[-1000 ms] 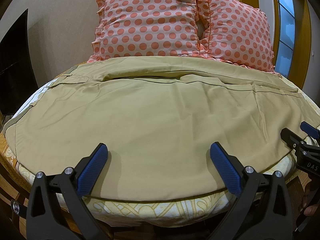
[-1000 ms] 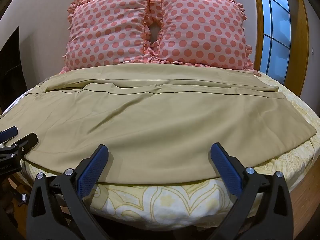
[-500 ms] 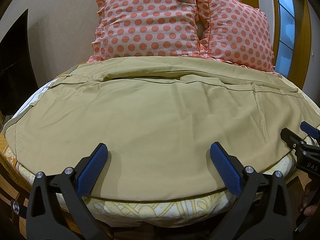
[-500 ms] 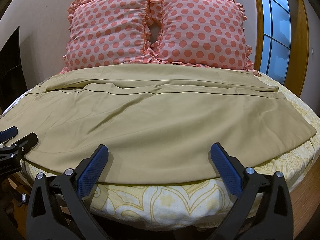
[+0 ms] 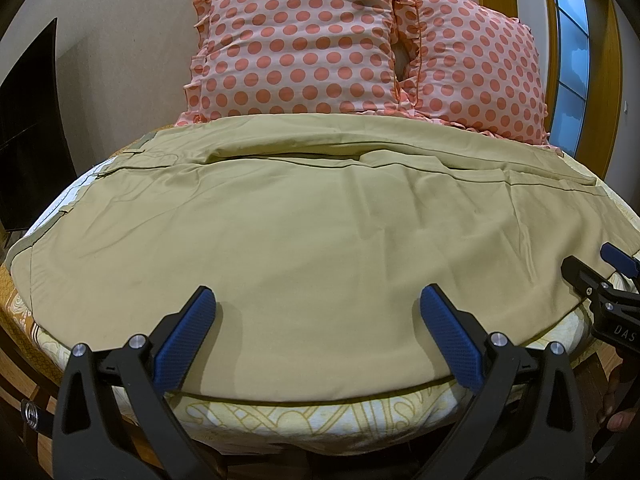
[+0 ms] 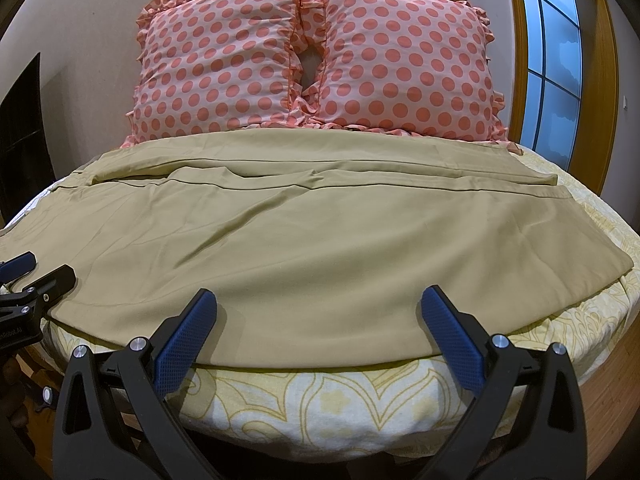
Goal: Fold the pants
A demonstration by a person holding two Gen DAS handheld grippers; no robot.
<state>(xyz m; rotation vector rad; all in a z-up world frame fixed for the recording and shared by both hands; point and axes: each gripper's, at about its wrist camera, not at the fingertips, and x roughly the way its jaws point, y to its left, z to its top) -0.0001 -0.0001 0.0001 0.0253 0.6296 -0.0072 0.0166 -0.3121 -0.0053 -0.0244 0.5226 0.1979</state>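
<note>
Khaki-tan cotton pants spread flat across a bed with a cream-and-yellow floral mattress cover, covering most of its top, legs lying side by side lengthwise across the bed, near hem just inside the bed's front edge. Waistband end toward the left side of the bed, leg cuffs toward the right. Long seams and soft wrinkles along the far half of the pants.

Behind the pants, two pink pillows with coral polka dots and ruffled edges, propped upright against a beige wall, touching each other and the far edge of the pants.

Left claw, black with blue ribbed pads, spread wide open above the near hem of the pants, holding nothing. Right claw likewise wide open above the near hem, further toward the cuffs, holding nothing.

No containers visible.
</note>
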